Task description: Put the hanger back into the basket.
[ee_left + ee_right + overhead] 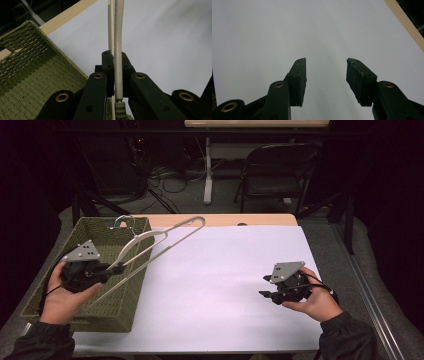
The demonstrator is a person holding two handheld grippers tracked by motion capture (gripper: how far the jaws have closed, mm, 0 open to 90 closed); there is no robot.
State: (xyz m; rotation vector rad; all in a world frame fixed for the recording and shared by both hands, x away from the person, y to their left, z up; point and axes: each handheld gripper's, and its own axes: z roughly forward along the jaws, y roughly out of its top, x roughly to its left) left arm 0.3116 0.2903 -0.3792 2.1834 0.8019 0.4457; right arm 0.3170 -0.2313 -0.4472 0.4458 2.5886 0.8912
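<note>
High view: the left gripper (111,268) holds a white clothes hanger (150,251) raised aslant over the green woven basket (60,290), likely lifting it out. Left gripper view: jaws clamped on the hanger's arm. Right gripper view: the right gripper (325,75) stands spread and empty over the white table (287,30), right of the basket.

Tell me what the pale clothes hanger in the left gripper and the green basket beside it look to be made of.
The pale clothes hanger looks like smooth moulded plastic with a slight sheen and a ribbed non-slip strip along one arm; its hook looks like metal. The green rectangular basket looks woven from matte cord or paper rope, judging by its coarse braided texture; which fibre is unclear.
</note>
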